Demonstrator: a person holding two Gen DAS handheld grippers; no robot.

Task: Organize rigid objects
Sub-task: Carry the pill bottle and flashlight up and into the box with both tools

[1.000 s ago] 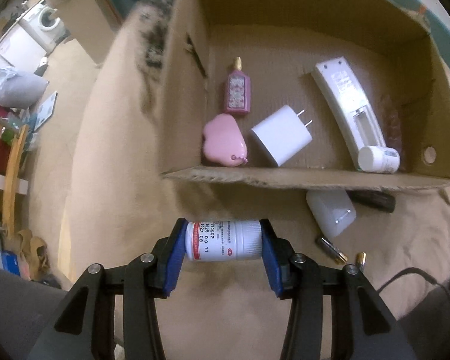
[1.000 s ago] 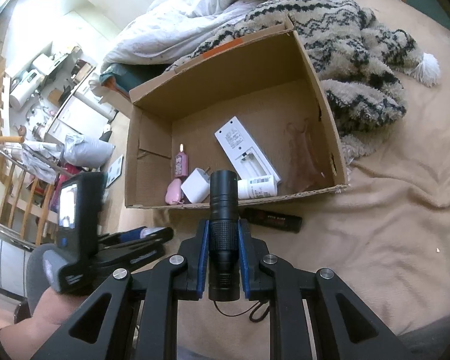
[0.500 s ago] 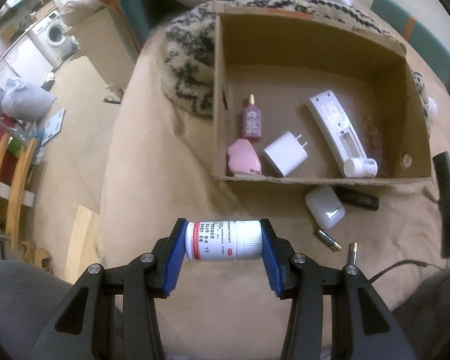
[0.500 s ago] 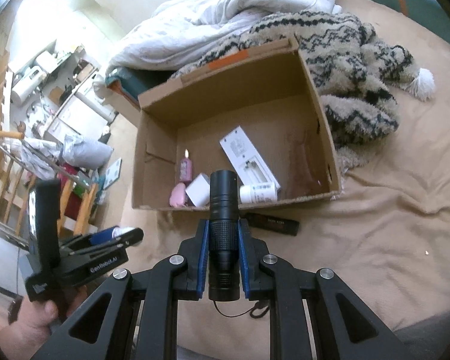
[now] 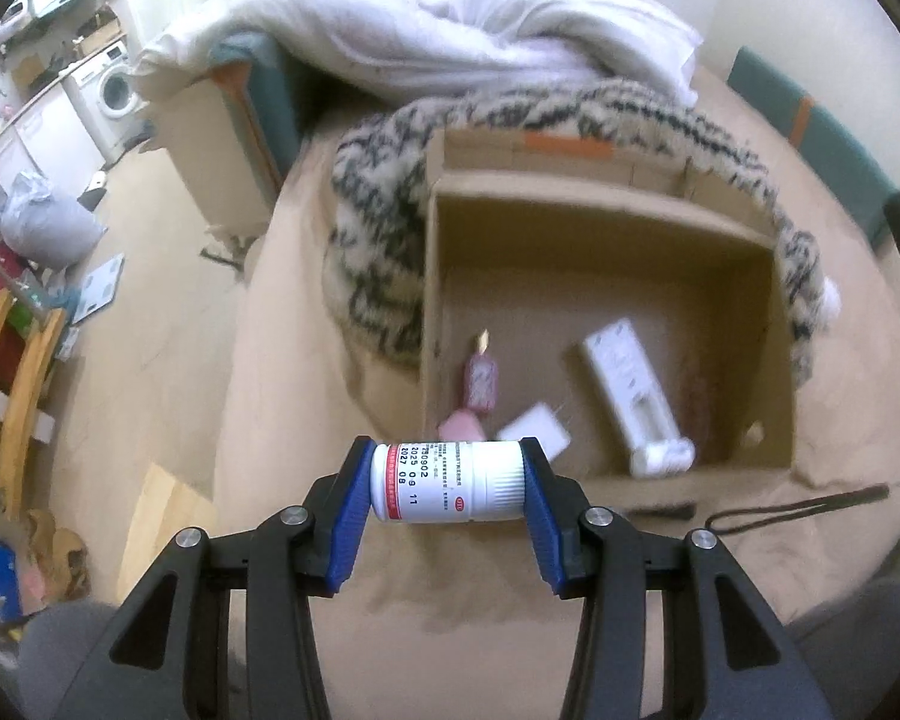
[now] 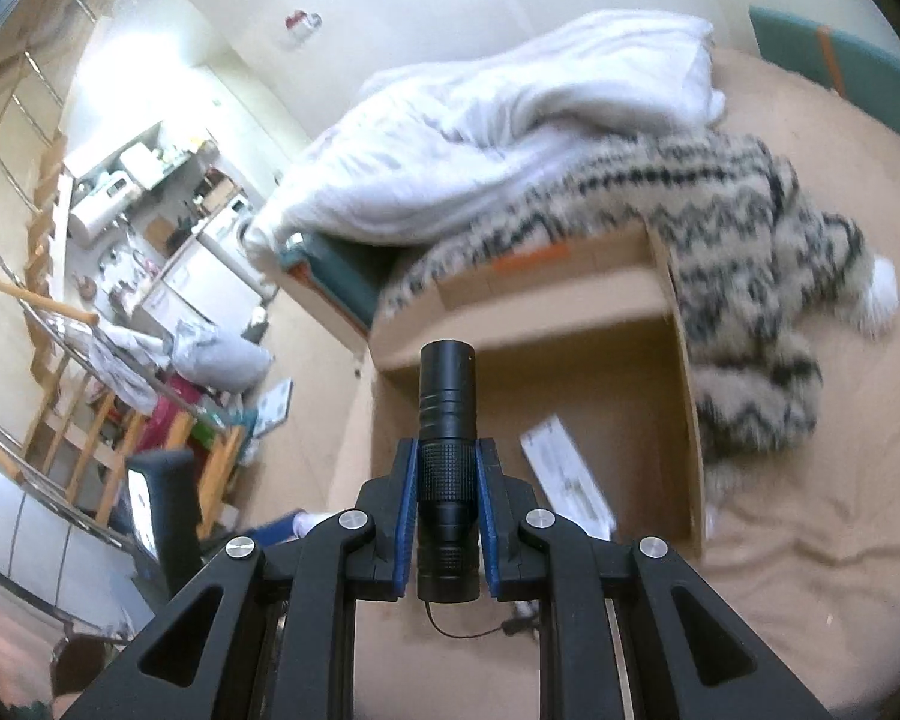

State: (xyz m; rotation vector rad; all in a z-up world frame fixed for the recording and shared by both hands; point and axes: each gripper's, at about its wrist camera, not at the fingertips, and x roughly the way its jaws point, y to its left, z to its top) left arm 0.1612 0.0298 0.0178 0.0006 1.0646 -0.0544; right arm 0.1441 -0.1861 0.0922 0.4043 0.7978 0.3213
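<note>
My left gripper (image 5: 448, 489) is shut on a white pill bottle (image 5: 447, 482) lying crosswise between the blue pads, held above the bed in front of an open cardboard box (image 5: 606, 213). Inside the box lie a pink perfume bottle (image 5: 480, 381), a pink case (image 5: 462, 425), a white charger (image 5: 537, 431), a white remote (image 5: 630, 387) and a small white jar (image 5: 660, 456). My right gripper (image 6: 448, 501) is shut on a black flashlight (image 6: 447, 420) pointing forward over the same box (image 6: 540, 324), where the remote (image 6: 564, 480) shows.
The box sits on a tan bedsheet (image 5: 306, 324). A patterned fleece blanket (image 6: 744, 276) wraps the box's far and right sides, with a white duvet (image 5: 450, 18) behind. A black stick-like object (image 5: 660, 510) and a cord (image 5: 810, 501) lie before the box. The left gripper's handle (image 6: 171, 516) shows at left.
Both grippers have pulled back and risen, tilting up, so the box looks smaller and farther. Each still holds its object.
</note>
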